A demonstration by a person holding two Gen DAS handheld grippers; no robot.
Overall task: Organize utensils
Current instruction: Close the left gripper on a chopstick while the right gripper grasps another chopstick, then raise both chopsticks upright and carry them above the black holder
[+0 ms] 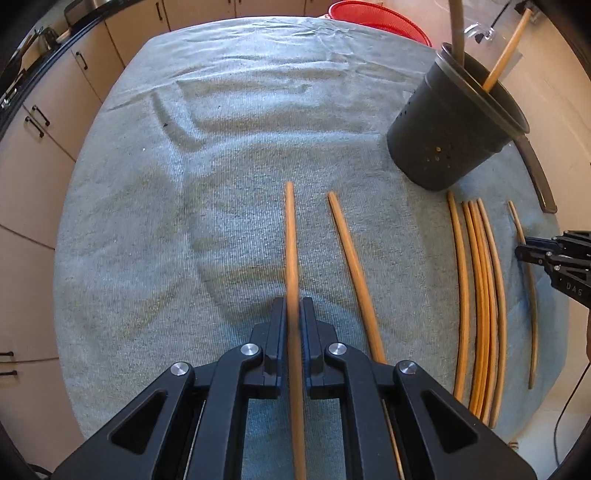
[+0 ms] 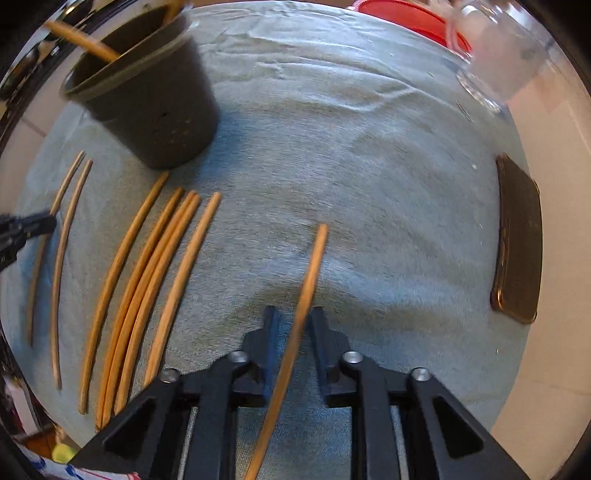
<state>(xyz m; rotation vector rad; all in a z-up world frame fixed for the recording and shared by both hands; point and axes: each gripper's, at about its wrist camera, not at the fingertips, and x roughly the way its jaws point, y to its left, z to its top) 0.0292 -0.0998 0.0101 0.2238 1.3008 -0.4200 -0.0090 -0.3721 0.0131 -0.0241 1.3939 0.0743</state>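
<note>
My left gripper (image 1: pixel 294 301) is shut on a wooden chopstick (image 1: pixel 291 236) that points away over the grey towel (image 1: pixel 221 166); a second chopstick (image 1: pixel 351 266) lies just to its right. Several more chopsticks (image 1: pixel 480 295) lie side by side further right, below a black perforated holder (image 1: pixel 454 125) with one chopstick and a grey handle standing in it. My right gripper (image 2: pixel 294 310) points down at the towel with a chopstick (image 2: pixel 314 258) running slantwise between its fingers. Its jaws stand wider than the stick, with a gap on the stick's left. The left gripper (image 2: pixel 37 225) shows at that view's left edge.
A red basket (image 1: pixel 380 18) and a clear glass mug (image 2: pixel 495 55) stand at the towel's far edge. A flat dark object (image 2: pixel 517 240) lies at its right edge, and a dark curved handle (image 1: pixel 535 170) near the holder. Cabinets (image 1: pixel 55 110) run along the left.
</note>
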